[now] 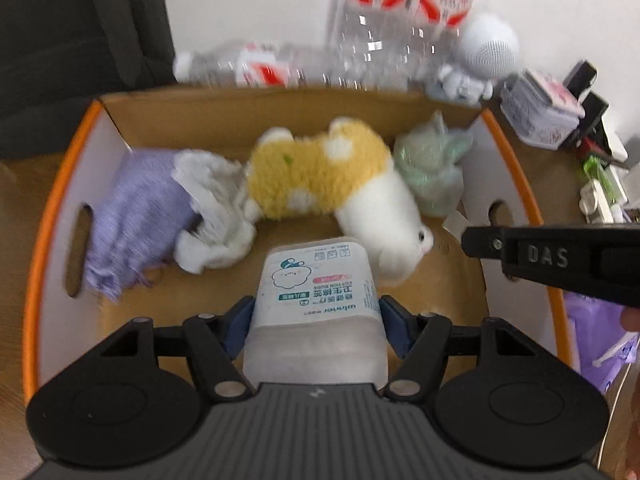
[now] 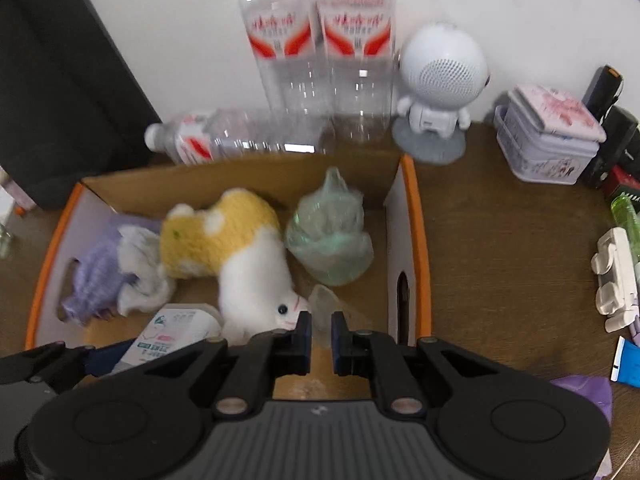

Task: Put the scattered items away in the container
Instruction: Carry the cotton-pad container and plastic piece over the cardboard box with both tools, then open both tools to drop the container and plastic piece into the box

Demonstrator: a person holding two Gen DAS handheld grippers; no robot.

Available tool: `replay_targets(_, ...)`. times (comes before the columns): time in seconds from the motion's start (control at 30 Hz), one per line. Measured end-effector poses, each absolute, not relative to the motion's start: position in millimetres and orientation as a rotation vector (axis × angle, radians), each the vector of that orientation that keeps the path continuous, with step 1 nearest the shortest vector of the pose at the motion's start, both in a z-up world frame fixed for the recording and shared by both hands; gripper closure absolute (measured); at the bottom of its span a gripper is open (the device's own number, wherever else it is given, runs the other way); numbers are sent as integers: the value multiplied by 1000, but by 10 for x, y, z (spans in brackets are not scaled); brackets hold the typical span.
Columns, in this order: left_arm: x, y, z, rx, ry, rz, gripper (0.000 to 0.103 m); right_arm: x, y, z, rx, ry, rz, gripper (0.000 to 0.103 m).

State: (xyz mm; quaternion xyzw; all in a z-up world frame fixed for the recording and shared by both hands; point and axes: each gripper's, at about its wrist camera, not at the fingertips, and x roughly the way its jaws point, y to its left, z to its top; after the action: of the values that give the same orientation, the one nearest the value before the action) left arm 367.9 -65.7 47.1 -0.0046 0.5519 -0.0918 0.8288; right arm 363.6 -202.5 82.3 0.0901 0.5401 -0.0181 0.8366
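My left gripper (image 1: 316, 312) is shut on a clear cotton bud box (image 1: 316, 280) and holds it over the near part of an orange-rimmed cardboard box (image 1: 48, 208). Inside lie a yellow and white plush toy (image 1: 320, 176), a purple cloth (image 1: 132, 216), a white cloth (image 1: 216, 208) and a green plastic bag (image 1: 432, 168). My right gripper (image 2: 321, 334) is almost shut, empty, over the box's near right part (image 2: 420, 240), next to the plush (image 2: 248, 256). The cotton bud box (image 2: 172, 332) shows at its left.
Clear bottles (image 2: 320, 48) stand and one lies (image 2: 236, 136) behind the box, beside a white robot speaker (image 2: 436, 92). A tin (image 2: 548, 136), a white clip (image 2: 616, 280) and purple plastic (image 2: 588, 388) sit on the brown table at the right.
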Motion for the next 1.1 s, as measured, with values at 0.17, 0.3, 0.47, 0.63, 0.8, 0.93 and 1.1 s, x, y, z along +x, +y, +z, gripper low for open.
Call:
replay_targets(0.17,3686,-719,374,-22,1195,-237,36,3684,-2021,739,170,1156,-51,88)
replay_targets(0.3,3671,-736,449,-36,1177,-297,27,3668,-2098,776,193,1162,-63,67)
replay_targets(0.47,3637,-615,567,-55,1169,-301,25,3571,-2200,929,228,1135,-73,58)
replay_targets(0.63,3601,-473,524,-101,1212,-292,43,3465,-2247,1025,250,1115,-77,57)
replay_targets(0.8,3557,-682,536,-87,1201,-306,54,3411,-2243,1073,257,1100,-72,56)
replay_targets(0.93,3590,-837,534,-102,1181,-267,54,3389,-2265,1108,262,1082,-76,56)
replay_targets(1.1,3617,-918,499,-123,1185,-277,50,3353,-2302,1103,267,1075,-70,56)
